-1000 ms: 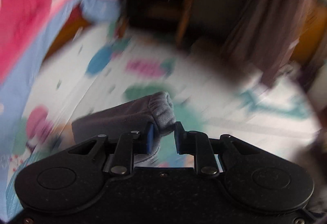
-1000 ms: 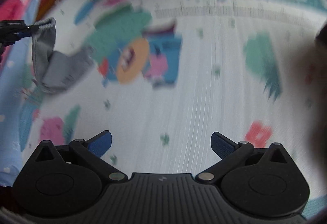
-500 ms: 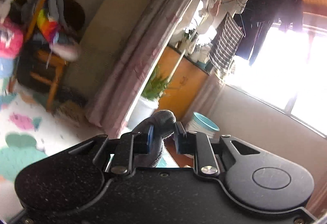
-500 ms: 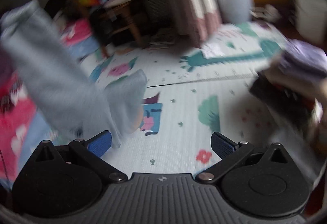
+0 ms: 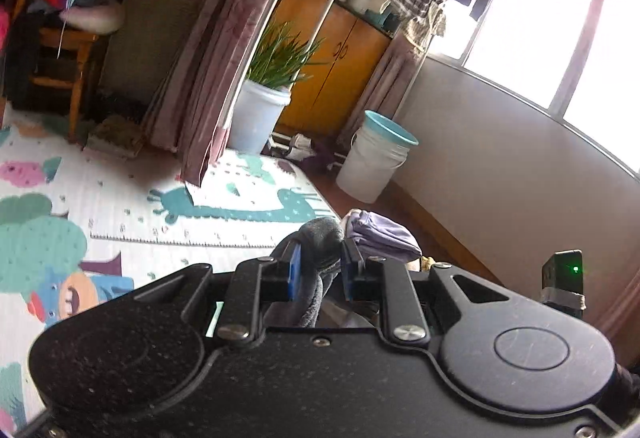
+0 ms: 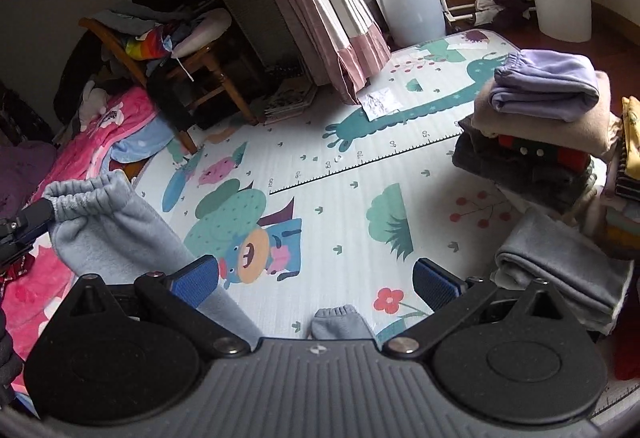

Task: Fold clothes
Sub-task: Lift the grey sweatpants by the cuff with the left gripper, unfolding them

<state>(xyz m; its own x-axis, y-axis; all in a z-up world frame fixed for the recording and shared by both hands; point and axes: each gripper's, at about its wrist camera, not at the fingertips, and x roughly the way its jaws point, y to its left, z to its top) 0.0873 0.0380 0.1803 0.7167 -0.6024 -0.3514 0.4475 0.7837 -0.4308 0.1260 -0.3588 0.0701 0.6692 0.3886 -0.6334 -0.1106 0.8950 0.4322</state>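
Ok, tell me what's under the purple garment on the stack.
The purple garment lies on a beige fold, then a red-and-black piece, then dark fabric. Anything lower is hidden.

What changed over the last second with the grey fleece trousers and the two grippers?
The left gripper has lifted the grey fleece trousers by their elastic cuff off the cartoon-print play mat; a second ago they lay bunched on it, now they hang, one leg trailing below. Both cameras swung up toward the room. Unchanged: left stays clamped on the cuff, the right gripper stays open and empty.
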